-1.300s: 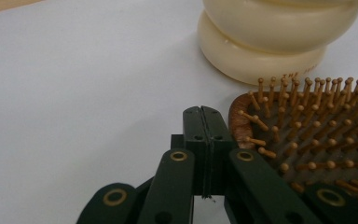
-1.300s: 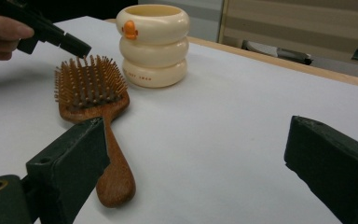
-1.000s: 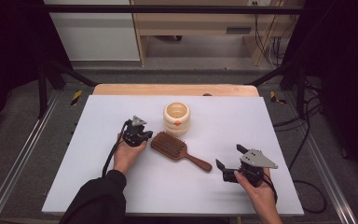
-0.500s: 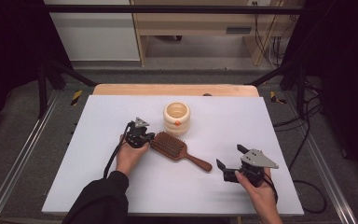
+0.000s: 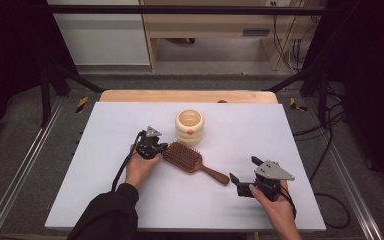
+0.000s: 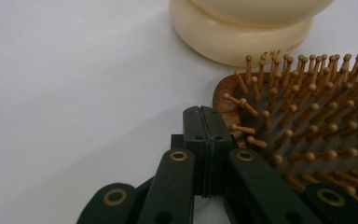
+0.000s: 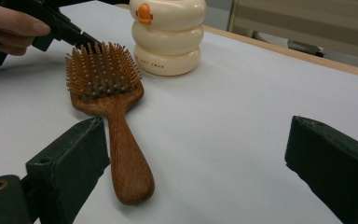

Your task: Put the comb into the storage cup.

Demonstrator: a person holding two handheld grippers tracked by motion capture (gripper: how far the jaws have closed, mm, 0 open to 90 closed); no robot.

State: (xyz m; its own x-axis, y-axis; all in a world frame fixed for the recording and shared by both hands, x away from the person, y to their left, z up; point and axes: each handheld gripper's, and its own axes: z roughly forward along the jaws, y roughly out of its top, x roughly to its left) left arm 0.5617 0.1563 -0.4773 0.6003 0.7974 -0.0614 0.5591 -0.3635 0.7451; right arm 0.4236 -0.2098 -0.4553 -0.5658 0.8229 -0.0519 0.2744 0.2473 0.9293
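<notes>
A wooden hairbrush lies bristles up in the middle of the white table, its handle pointing right. My left gripper is shut with nothing between its jaws. In the left gripper view its closed tips rest at the rim of the brush head. My right gripper stands open just right of the handle's end. In the right gripper view the brush runs from between the wide jaws toward the left gripper.
A cream ringed pot with an orange dot stands just behind the brush head and appears close up. A wooden strip edges the table's far side. Metal rails and cables run along both sides.
</notes>
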